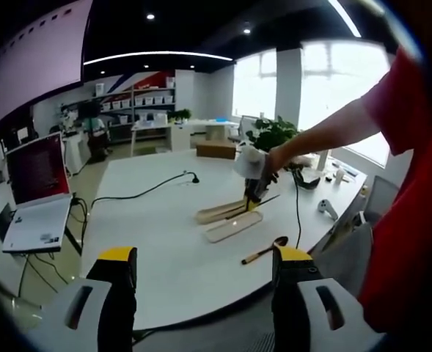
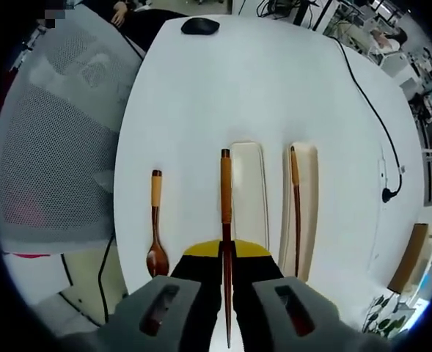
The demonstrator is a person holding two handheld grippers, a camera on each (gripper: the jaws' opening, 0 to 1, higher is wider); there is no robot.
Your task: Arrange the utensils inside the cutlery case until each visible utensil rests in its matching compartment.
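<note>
Chopstick pinched in right gripper, above table

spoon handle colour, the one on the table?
Dark brown spoon with a light tan end, clearest in right gripper view.

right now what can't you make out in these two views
- Chopstick tip: right gripper view, hidden between the right gripper's shut jaws.
- Spoon: left gripper view, small, partly behind the left gripper's jaw.
- Cutlery case contents: left gripper view, too small, blocked by the right gripper.
</note>
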